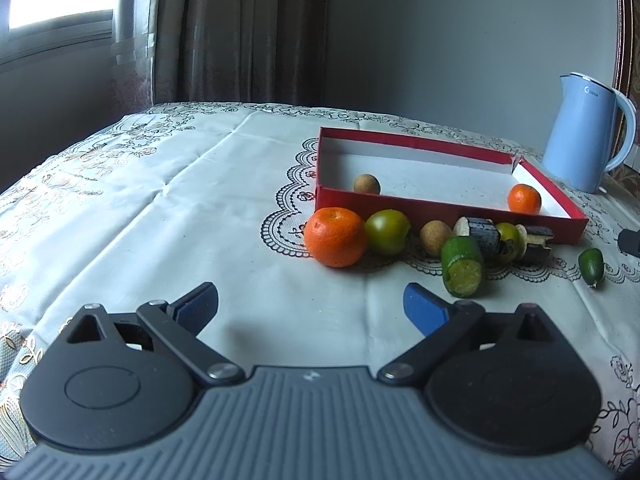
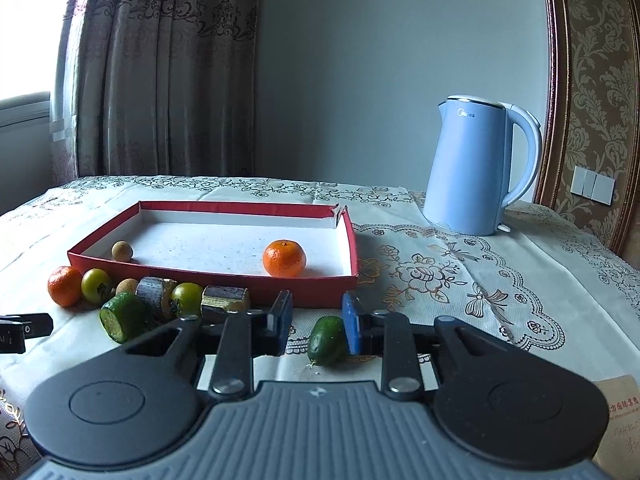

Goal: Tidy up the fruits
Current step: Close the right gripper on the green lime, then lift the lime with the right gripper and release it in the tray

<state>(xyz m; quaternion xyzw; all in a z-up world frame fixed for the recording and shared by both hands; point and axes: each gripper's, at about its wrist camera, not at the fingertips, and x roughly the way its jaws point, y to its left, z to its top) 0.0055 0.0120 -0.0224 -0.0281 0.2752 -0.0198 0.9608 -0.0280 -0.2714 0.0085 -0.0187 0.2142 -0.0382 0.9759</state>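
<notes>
A shallow red box [image 2: 212,282] holds a small tangerine [image 2: 284,258] and a brown longan [image 2: 122,251]. Along its front wall lie a big tangerine [image 1: 335,236], a green round fruit [image 1: 387,231], another longan [image 1: 435,237], a cut green piece [image 1: 462,266] and dark cut chunks [image 1: 484,234]. My right gripper [image 2: 318,312] has its jaws drawn in narrow around a small green oval fruit [image 2: 326,340]. The right pad lies against the fruit and the left pad stands close on its other side. My left gripper [image 1: 310,294] is wide open over bare cloth, short of the big tangerine.
A light blue kettle [image 2: 476,168] stands behind and right of the box. A floral, lace-edged cloth [image 1: 160,208] covers the table, with curtains and a wall behind. A brown paper packet [image 2: 618,412] lies at the near right.
</notes>
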